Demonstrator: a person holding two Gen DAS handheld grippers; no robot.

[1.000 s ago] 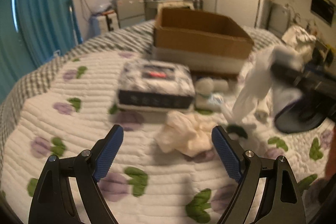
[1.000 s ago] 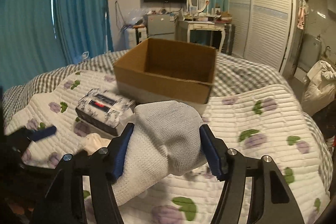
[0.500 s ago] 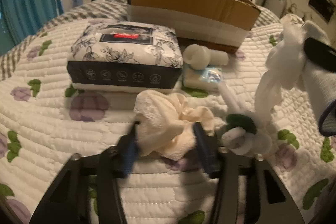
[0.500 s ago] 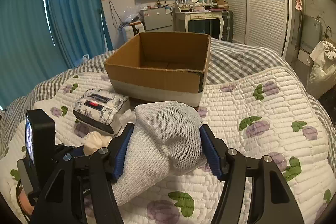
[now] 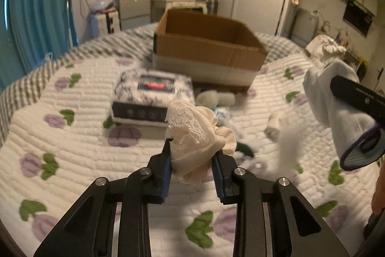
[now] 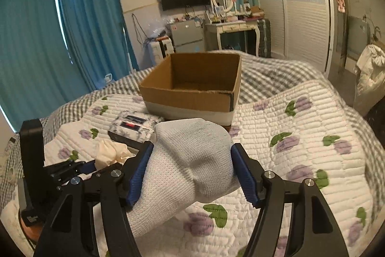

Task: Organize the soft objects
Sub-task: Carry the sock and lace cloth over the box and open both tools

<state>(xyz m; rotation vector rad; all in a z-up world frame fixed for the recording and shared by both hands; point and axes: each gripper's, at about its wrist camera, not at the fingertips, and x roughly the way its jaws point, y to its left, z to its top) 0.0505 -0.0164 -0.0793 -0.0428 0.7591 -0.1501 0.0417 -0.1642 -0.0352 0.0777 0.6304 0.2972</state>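
Observation:
My left gripper is shut on a cream lace cloth and holds it above the quilt. The cloth also shows in the right wrist view. My right gripper is shut on a white knit sock, held in the air; the sock shows at the right of the left wrist view. An open, empty cardboard box stands on the bed beyond both grippers, also in the right wrist view.
A floral tissue pack lies in front of the box. A rolled white sock, a small blue packet and dark-green-and-white socks lie on the quilt. Furniture lines the far wall.
My left gripper closed on the cream lace cloth and lifted it off the quilt. My right gripper kept hold of the white sock and rose slightly.

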